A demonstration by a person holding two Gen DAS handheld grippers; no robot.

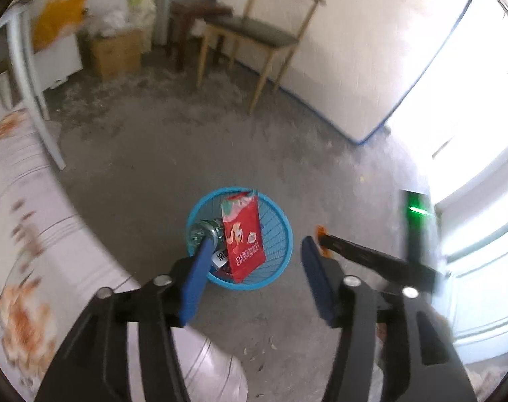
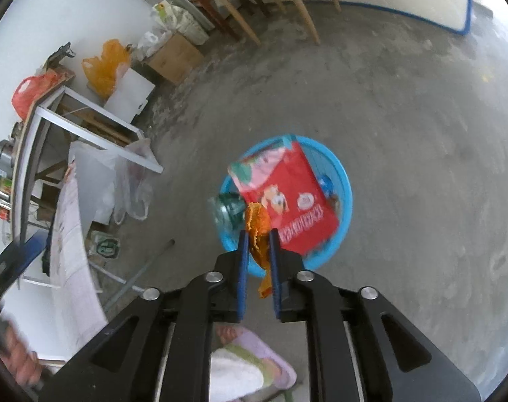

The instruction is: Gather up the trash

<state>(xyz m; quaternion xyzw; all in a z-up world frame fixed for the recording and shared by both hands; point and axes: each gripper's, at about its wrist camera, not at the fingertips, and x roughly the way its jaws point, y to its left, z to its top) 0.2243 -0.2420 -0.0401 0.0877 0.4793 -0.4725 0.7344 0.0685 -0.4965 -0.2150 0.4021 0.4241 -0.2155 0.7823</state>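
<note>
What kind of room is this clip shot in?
Probably a spare or storage room in a home: bare concrete floor, a wooden chair against the wall, and a cardboard box and plastic bags piled in the corner.

The left claw points downward with its jaws spread wide and empty. The right claw also points down, its jaws pinched nearly together.
</note>
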